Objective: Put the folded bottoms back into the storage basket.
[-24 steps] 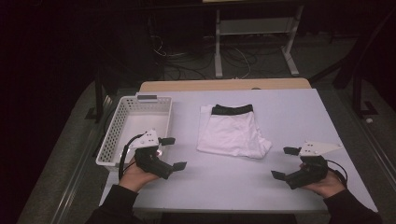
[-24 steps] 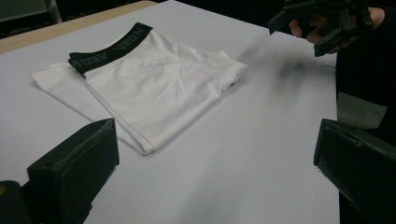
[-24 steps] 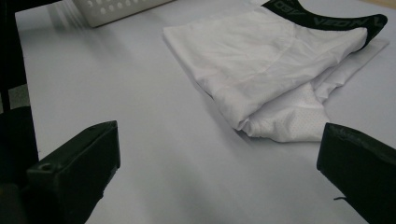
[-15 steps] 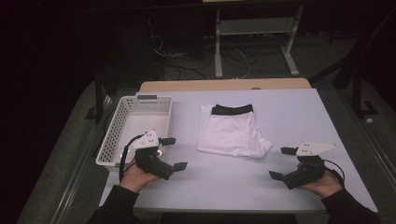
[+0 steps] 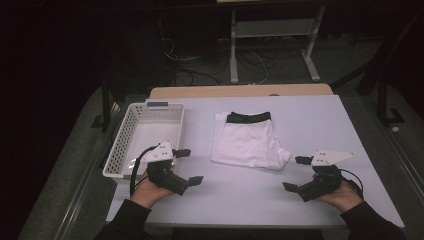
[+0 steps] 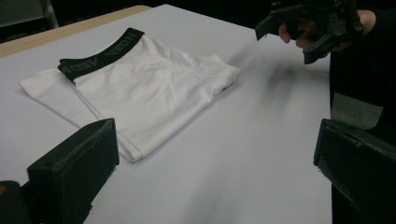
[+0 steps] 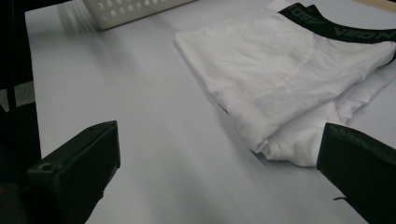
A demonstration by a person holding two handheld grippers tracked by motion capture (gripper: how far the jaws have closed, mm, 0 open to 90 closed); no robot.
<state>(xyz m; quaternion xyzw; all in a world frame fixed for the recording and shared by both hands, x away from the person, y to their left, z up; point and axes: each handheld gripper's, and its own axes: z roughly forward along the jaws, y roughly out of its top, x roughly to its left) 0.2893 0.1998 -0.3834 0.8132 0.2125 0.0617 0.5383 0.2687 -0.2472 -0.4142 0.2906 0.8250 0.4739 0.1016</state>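
A folded pair of white shorts with a black waistband lies flat in the middle of the white table. My left gripper is held low near the front left. Its jaws stand wide apart and empty, pointing at the shorts. My right gripper hovers near the front right, open as well, with nothing between its jaws. It faces the shorts from the other side. In the left gripper view the right gripper shows at the far top right. Neither gripper touches the cloth.
A white perforated basket stands on the table's left side, just behind the left hand, and its wall shows at the top of the right gripper view. A wooden strip edges the far side. Beyond it are dark floor, cables and a stand.
Both grippers have edged a little inward toward the shorts, the right one leftward and the left one rightward. The jaws stay wide and the shorts have not moved.
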